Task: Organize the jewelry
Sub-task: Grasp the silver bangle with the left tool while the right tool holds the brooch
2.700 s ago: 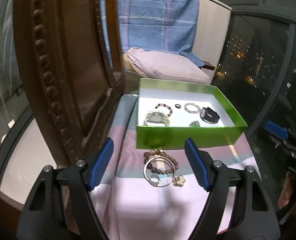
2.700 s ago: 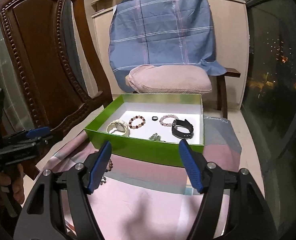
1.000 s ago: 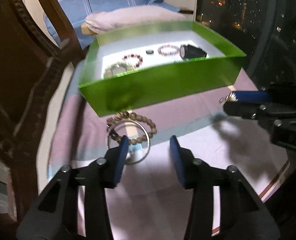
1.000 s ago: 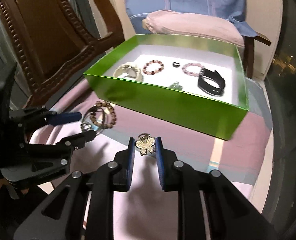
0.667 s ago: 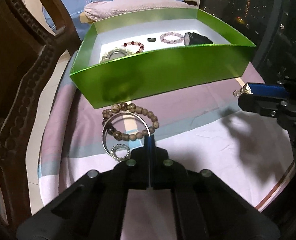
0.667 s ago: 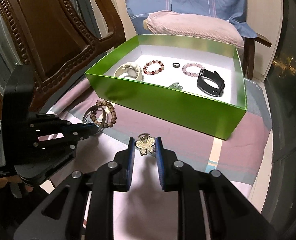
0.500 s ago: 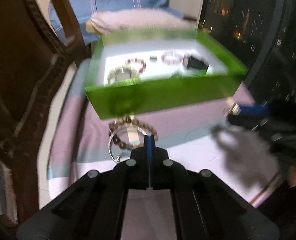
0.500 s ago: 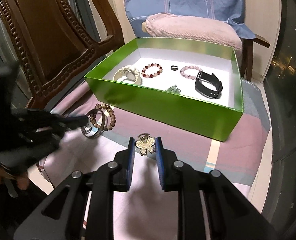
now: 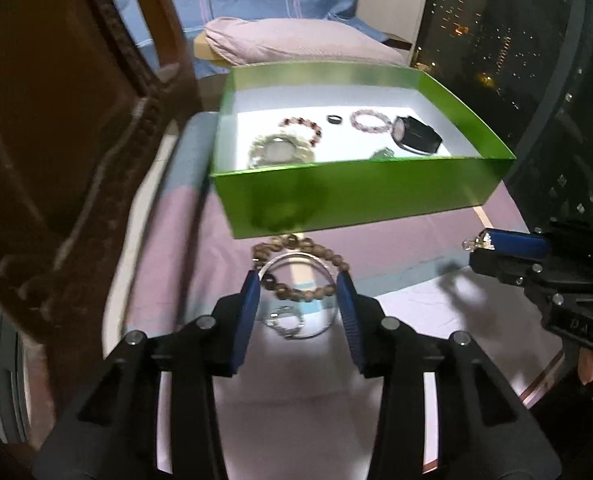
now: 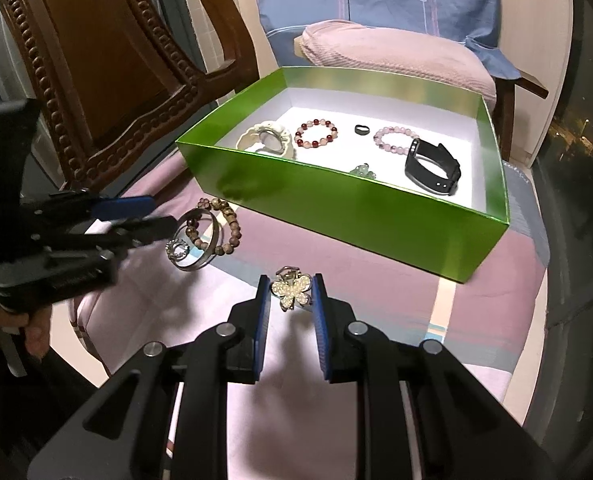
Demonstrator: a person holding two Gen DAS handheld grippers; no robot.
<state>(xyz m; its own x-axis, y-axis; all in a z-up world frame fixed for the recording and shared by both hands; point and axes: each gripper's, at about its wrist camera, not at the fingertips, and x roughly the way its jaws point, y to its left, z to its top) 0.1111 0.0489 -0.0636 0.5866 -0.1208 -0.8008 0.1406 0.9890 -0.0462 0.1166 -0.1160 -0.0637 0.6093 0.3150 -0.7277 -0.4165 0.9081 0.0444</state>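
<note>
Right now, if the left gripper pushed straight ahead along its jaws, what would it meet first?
Most likely the silver bangle lying with the brown bead bracelet on the cloth, framed between the opening jaws of the left gripper. Nothing is gripped. The green box lies beyond; depth is uncertain.

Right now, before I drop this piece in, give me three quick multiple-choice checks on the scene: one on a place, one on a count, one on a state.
1. Where does the brown bead bracelet lie?
A. inside the green box
B. on the cloth in front of the green box
C. on the cushion

2. How many bead bracelets lie inside the box?
A. two
B. four
C. none

3. What is the right gripper doing?
A. hanging wide open
B. shut on nothing
C. shut on the flower brooch

Answers: 1 B, it rests outside the front wall; 2 A, one red-and-white, one pale pink; 3 C, the brooch sits pinched between the pads.
</note>
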